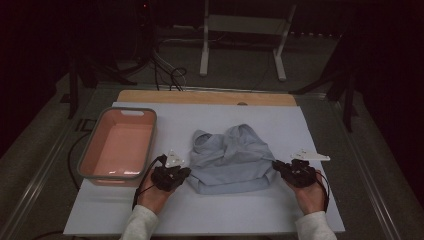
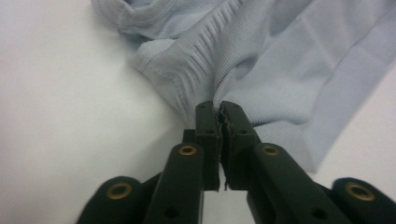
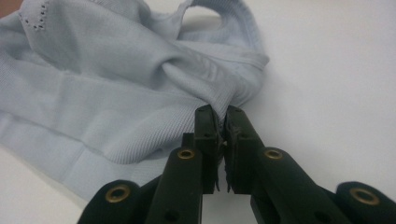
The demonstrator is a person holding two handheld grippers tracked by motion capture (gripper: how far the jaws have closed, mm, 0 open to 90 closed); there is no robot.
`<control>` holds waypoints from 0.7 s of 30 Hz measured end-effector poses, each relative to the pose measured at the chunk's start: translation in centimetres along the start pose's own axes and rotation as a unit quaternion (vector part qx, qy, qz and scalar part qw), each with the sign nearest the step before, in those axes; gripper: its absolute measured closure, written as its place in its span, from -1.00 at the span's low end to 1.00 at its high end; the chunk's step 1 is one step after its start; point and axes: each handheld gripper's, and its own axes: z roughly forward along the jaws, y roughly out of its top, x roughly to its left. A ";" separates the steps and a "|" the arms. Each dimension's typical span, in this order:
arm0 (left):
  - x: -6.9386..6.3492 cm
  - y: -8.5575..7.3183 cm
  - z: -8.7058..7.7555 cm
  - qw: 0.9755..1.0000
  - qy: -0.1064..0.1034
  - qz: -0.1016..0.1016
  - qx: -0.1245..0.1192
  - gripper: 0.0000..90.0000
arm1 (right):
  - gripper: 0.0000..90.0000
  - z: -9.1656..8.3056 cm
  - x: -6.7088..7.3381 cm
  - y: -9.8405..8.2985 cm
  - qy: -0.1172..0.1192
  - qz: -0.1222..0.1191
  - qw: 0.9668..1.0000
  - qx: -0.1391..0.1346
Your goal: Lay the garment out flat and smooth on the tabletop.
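Nearest you, your hands come in from the bottom of the high view, each with a gripper at one lower corner of the garment [image 1: 231, 160]. Your left gripper [image 1: 186, 171] has its jaws pinched together on the ribbed hem at the near left corner; in the left gripper view [image 2: 219, 109] the cloth gathers into the tips and pulls up from the mat. Your right gripper [image 1: 276, 165] is clamped the same way on the near right corner, and the right gripper view [image 3: 220, 112] shows a bunched fold running straight into its closed tips. So both grips look made, and that part of the job seems done. The garment itself lies in the middle of the white mat [image 1: 250, 215], pale blue, still rumpled, its far half heaped in folds with an opening showing at the far left. It is neither spread flat nor folded yet. Farther left, just beside your left hand, sits the pink bin [image 1: 85, 150], and it holds nothing you can see. Judging from this, what is left is most of the work: lifting or stretching the cloth, tidying it, and probably moving it to the bin.
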 end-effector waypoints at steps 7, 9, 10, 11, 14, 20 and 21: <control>-0.9 1.2 0.1 1.000 -0.010 0.005 -0.023 0.24 | 0.28 0.0 0.0 0.0 -0.001 0.003 1.000 -0.003; -1.3 1.5 0.4 0.999 -0.015 0.015 -0.028 0.20 | 0.17 -0.1 0.2 0.1 0.003 -0.002 1.000 -0.008; -1.4 1.5 0.4 0.999 -0.016 0.017 -0.029 0.18 | 0.14 -0.1 0.3 0.1 0.005 -0.005 1.000 -0.009; -1.7 1.5 0.5 0.999 -0.017 0.019 -0.032 0.16 | 0.10 -0.1 0.4 0.1 0.008 -0.009 1.000 -0.009; -1.9 1.5 0.7 0.999 -0.018 0.025 -0.028 0.13 | 0.03 -0.1 0.7 0.2 0.017 -0.019 1.000 -0.011; -1.8 1.9 2.0 0.999 -0.009 0.030 -0.017 0.08 | -0.03 0.5 1.6 0.3 0.024 -0.038 0.999 -0.011; -1.8 2.0 2.3 0.999 -0.008 0.030 -0.013 0.10 | -0.02 0.7 1.7 0.3 0.024 -0.039 0.999 -0.011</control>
